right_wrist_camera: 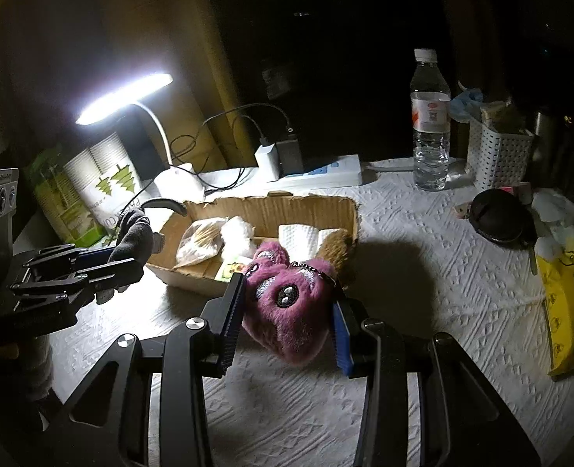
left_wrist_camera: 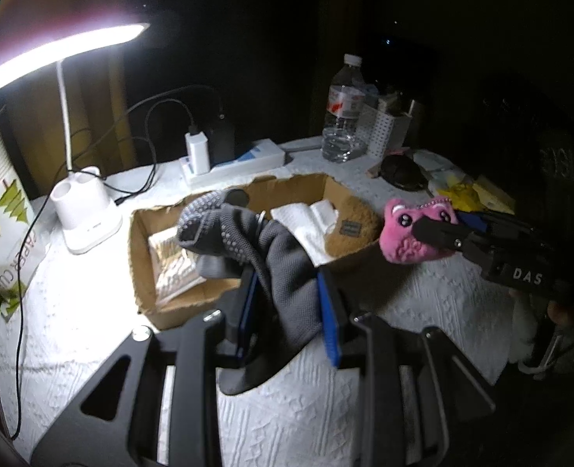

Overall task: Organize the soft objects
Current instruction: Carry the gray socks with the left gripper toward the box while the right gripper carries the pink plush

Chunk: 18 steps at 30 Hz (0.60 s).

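Both grippers are loaded and closing on the cardboard box (right_wrist_camera: 271, 210). The left gripper (left_wrist_camera: 287, 292) is clenched on a grey dotted glove (left_wrist_camera: 248, 241), whose long axis runs from the jaws up and over the box's near wall, fingers drooping above the inside. The right gripper (right_wrist_camera: 287, 319) clamps a pink plush toy (right_wrist_camera: 291, 307) just short of the box's near right corner. The left load looks nearer the drop; the plush needs a little more reach forward.

The cardboard box (right_wrist_camera: 310, 210) sits on the table (right_wrist_camera: 423, 272), power strip (right_wrist_camera: 326, 173) behind it, bottle (right_wrist_camera: 430, 124) right.
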Each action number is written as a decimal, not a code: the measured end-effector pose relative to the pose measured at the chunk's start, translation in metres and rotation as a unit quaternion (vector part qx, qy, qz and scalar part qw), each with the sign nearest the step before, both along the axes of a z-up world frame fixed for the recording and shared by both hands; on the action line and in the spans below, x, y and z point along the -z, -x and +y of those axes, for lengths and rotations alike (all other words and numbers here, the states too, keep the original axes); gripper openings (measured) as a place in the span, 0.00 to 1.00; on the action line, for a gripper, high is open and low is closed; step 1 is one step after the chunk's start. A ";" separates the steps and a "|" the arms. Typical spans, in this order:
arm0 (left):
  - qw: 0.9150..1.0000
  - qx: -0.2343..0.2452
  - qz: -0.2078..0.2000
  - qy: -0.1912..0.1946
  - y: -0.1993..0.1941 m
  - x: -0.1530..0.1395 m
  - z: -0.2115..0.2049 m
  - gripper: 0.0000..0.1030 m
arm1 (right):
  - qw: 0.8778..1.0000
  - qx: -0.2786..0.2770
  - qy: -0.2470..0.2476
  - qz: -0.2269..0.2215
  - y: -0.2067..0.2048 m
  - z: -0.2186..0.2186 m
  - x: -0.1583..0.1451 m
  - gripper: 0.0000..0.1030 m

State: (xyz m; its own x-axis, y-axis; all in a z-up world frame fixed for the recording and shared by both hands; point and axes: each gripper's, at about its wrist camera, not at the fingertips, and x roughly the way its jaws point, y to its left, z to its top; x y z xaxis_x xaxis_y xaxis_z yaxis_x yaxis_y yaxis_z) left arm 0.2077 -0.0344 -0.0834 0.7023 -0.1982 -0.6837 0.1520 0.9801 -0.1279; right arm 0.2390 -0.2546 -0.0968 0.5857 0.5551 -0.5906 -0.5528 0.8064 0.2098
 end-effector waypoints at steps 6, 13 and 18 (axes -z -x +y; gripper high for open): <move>1.000 0.003 0.003 -0.003 -0.018 0.002 -0.009 0.29 | 1.000 0.005 -0.004 0.001 -0.015 -0.010 -0.001 0.41; 1.000 0.009 0.011 -0.006 -0.041 0.009 -0.024 0.29 | 1.000 0.014 -0.011 0.006 -0.033 -0.022 0.005 0.41; 1.000 0.008 0.021 -0.005 -0.060 0.017 -0.030 0.29 | 1.000 0.020 -0.013 0.014 -0.045 -0.031 0.012 0.41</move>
